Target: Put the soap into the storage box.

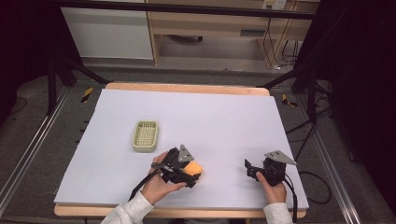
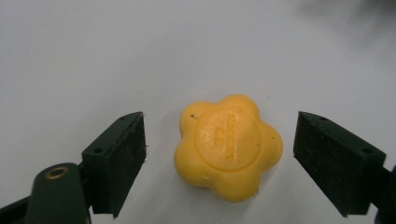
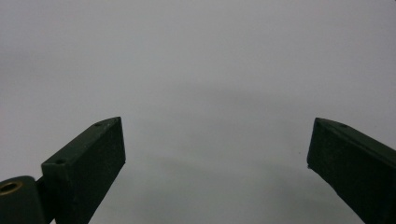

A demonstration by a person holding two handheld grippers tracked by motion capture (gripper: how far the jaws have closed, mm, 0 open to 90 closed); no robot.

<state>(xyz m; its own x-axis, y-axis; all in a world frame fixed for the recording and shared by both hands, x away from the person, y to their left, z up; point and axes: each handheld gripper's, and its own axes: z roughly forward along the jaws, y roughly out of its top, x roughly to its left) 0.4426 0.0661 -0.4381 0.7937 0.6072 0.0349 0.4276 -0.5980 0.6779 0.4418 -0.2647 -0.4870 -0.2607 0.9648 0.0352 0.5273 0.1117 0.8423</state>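
White sheeting covered the table (image 1: 196, 116), and nearly everything on it sat toward the person's side. Largest of the small things was the pale green tray (image 1: 145, 136), a slotted soap-dish sort of thing, lying left of centre with nothing in it. Near the front edge the left gripper (image 1: 195, 173) was lowered over the yellow soap (image 1: 194, 167), while the right gripper (image 1: 249, 169) rested well apart at the right, its jaws spread wide over bare sheet with nothing between them. In the left gripper view the soap (image 2: 228, 147) lay flat on the sheet, a flower-shaped cake with a round stamped face, and the left jaws stood wide to either side of it, neither pad touching it yet. I took this for the moment just before the grasp: the soap bracketed but not gripped. It sat a little nearer one jaw than the other, so the next move seemed to call for a small centring, then a gentle squeeze across the lobes, firm enough not to slip. After that, I guessed, a lift and a short carry back and left to the tray.
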